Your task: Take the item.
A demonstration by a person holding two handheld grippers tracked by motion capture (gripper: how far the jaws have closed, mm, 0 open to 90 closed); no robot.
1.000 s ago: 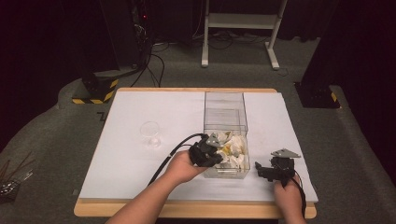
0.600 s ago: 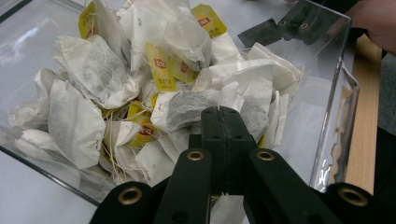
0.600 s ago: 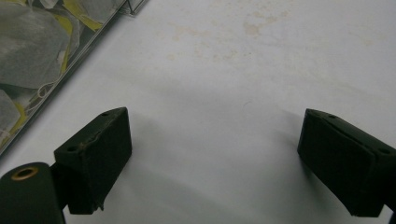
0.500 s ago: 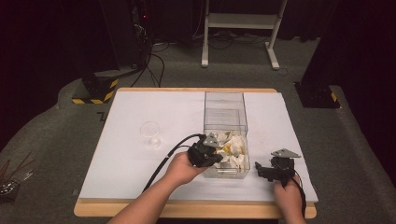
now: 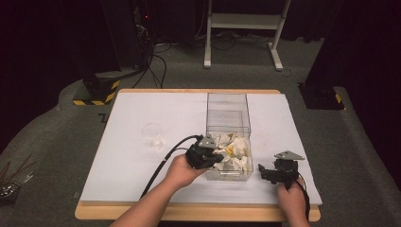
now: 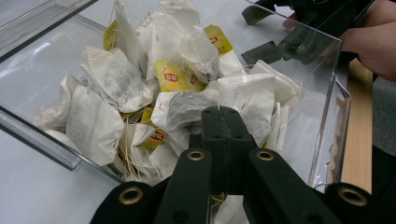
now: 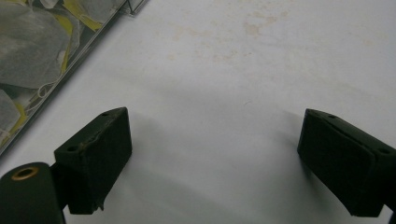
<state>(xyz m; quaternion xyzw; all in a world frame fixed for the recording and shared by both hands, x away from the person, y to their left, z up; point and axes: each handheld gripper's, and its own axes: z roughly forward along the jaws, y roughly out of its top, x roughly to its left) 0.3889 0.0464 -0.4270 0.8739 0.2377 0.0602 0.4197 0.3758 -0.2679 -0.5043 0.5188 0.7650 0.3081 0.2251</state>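
The left gripper [image 6: 223, 122], jaws pinched together among the tea bags [image 6: 184, 107] at centre frame inside the clear box [image 6: 322, 93], may snag several by tangled strings. The right gripper [image 7: 212, 163] rests wide on the table [image 7: 243, 70].

The left black hand-held gripper [image 5: 208, 153] is reaching over the near left wall of the clear rectangular plastic box [image 5: 227, 113], its tip lying among the heap of white paper tea bags [image 5: 232, 152] inside. The right black hand-held gripper [image 5: 279, 171] is resting on the white-covered wooden bench [image 5: 142, 161], just right of the box. A small clear plastic cup [image 5: 152, 134] is standing upright, well left of the box.
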